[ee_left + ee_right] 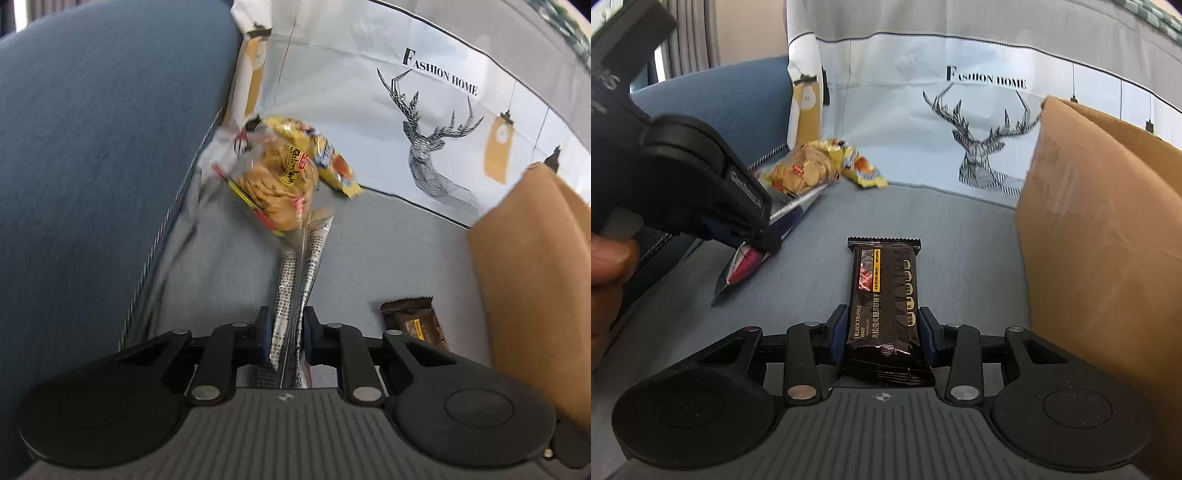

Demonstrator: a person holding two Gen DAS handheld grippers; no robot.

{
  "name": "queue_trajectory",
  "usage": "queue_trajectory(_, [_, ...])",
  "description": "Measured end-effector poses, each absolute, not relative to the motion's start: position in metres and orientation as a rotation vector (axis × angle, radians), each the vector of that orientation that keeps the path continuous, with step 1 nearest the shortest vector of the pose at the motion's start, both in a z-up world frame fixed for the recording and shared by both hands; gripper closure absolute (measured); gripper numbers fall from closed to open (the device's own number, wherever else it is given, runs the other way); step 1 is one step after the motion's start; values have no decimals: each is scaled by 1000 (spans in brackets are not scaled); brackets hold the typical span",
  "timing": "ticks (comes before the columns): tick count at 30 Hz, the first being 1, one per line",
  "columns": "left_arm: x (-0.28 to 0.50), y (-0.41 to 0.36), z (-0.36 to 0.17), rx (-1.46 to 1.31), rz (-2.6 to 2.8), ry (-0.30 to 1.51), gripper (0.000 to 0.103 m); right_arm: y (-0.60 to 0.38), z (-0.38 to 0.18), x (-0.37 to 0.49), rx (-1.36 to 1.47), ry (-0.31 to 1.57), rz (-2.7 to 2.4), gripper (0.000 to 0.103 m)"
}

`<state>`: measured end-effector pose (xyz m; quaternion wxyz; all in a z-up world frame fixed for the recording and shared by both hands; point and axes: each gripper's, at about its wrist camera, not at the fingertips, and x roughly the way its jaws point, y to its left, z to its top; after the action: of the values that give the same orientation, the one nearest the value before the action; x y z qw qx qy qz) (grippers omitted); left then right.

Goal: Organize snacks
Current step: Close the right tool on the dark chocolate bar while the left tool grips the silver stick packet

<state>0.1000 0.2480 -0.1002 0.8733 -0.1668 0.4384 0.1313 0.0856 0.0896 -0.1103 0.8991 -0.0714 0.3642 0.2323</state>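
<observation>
My left gripper (286, 334) is shut on the end seam of a clear bag of round crackers (275, 184), which hangs tilted above the grey cushion; the bag also shows in the right wrist view (801, 171), with the left gripper (764, 236) clamped on it. A yellow snack packet (328, 158) lies behind it, also visible in the right wrist view (862, 168). My right gripper (882, 328) has its jaws against both sides of a dark brown Black Truffle Ham cracker pack (884, 295), which lies on the cushion and also shows in the left wrist view (415, 323).
An open brown cardboard box (1104, 236) stands at the right, also in the left wrist view (535, 280). A white cushion with a deer print (979, 147) stands at the back. A blue sofa arm (92, 184) rises at the left.
</observation>
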Motion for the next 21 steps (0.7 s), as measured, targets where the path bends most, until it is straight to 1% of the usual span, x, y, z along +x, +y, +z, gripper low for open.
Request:
queue_trajectory(6, [55,238,-93,-545,325,934,85,74,-94,61,-150,857,446,62])
queue_trajectory(11, [58,235,-97,-465,304,965,84,72,-95,53,-169,849,473,59])
queue_trajectory(12, [62,236,-95,-442,298,957,84,73,-95,56,-174,839,479,54])
queue_trajectory(13, [65,237,-94,-417,297,953,84,75,-94,60,-182,819,485,52])
queue_trajectory(15, [70,239,-98,-384,306,967,84,79,-95,65,-217,781,491,45])
queue_trajectory(17, [74,240,-108,-383,305,992,82,80,-102,70,-224,785,510,43])
queue_trajectory(19, [76,238,-107,-359,303,991,82,80,-109,76,-184,826,512,42])
queue_trajectory(20, [77,237,-106,-354,301,990,82,80,-110,78,-168,822,511,40])
queue_trajectory(21, [78,237,-106,-359,304,990,82,81,-110,78,-174,822,511,39])
